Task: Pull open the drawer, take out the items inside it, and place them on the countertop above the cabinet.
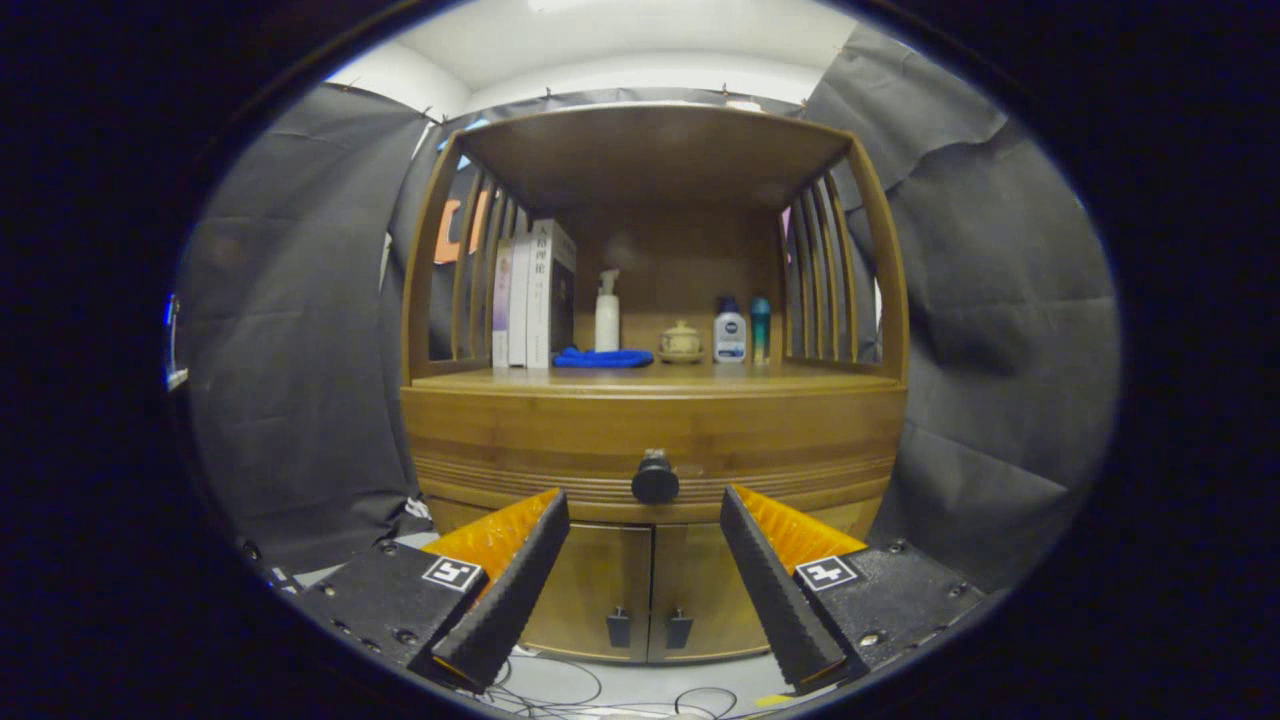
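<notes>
My claw point(645, 590) stood spread, empty | drawer point(655, 450) shut | knob point(655, 481) just ahead, centred — I judged: advance straight, pinch the knob squarely, pull level.

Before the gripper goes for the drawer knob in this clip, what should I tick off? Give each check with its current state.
1. Gripper open wide enough to take the knob: ok, the fingers stand well apart.
2. Knob lined up between the fingers: ok, it sits just ahead, roughly centred.
3. Fingers touching the knob: not ok, both are apart from it.
4. Drawer shut and untouched: ok, its front sits flush.
5. Free room on the countertop for items: ok, bare wood in front of the books, blue cloth and bottles.
6. Drawer contents: cannot tell.
</notes>
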Tool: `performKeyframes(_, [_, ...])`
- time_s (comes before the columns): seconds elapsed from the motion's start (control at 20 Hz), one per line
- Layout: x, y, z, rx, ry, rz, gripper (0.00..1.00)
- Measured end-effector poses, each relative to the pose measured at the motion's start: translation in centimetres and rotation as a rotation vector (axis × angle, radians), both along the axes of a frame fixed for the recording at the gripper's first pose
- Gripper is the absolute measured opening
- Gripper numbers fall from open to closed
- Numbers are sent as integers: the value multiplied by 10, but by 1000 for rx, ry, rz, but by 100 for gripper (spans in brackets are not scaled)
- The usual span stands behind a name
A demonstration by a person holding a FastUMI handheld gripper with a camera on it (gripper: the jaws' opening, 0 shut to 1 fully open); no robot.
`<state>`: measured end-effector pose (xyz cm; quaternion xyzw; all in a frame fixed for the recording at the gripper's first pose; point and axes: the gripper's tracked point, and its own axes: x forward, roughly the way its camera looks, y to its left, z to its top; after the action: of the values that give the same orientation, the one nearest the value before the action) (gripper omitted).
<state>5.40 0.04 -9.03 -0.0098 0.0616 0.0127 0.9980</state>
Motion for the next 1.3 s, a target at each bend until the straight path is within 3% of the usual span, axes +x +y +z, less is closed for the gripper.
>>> performKeyframes(0.55, [96, -6, -24, -39, 87, -30, 93])
performKeyframes(0.75, [120, -10, -39, -62, 139, -54, 73])
performKeyframes(0.95, [123, -8, -36, -6, 97, -81, 48])
performKeyframes(1.3, [121, -10, -41, -72, 126, -22, 39])
